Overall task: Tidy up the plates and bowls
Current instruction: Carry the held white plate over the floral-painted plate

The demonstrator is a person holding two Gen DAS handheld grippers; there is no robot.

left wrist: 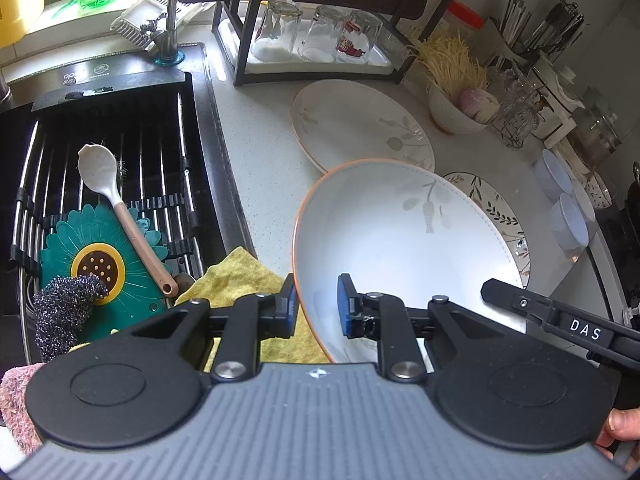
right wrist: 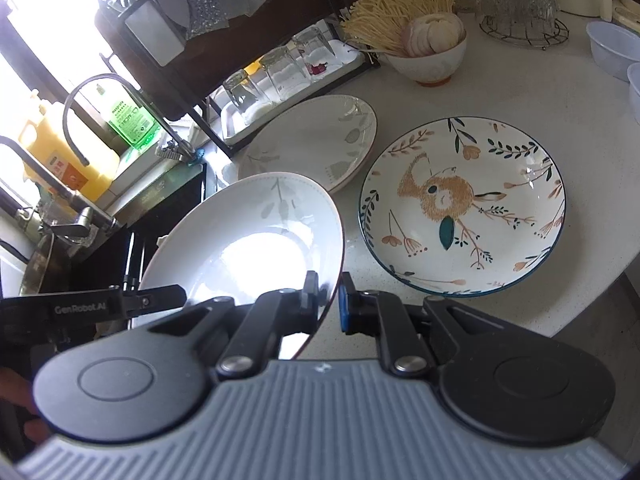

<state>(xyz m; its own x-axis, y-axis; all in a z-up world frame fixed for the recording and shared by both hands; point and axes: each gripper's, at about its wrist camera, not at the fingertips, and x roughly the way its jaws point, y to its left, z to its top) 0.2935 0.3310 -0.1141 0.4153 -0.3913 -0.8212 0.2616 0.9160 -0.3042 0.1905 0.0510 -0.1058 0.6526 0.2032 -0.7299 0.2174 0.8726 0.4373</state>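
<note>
A white deep plate with an orange rim (left wrist: 400, 240) (right wrist: 248, 248) hangs tilted above the counter, held from both sides. My left gripper (left wrist: 318, 304) is shut on its left rim, one blue pad inside the plate and one outside. On the opposite rim my right gripper (right wrist: 330, 300) is shut, its pads pinching the edge. Each gripper's tip also shows in the other's view, the right gripper (left wrist: 504, 292) and the left gripper (right wrist: 160, 302). A matching leaf-pattern plate (left wrist: 352, 120) (right wrist: 312, 140) and a bird-pattern plate (right wrist: 460, 204) (left wrist: 492, 208) lie flat on the counter behind.
The sink (left wrist: 120, 168) at left holds a rack, a spoon (left wrist: 116, 208), a scourer and a yellow cloth (left wrist: 240, 280). A black rack with upturned glasses (left wrist: 316, 36) stands at the back. A bowl of mushrooms (right wrist: 428, 60) and translucent bowls (right wrist: 612, 48) sit at the right.
</note>
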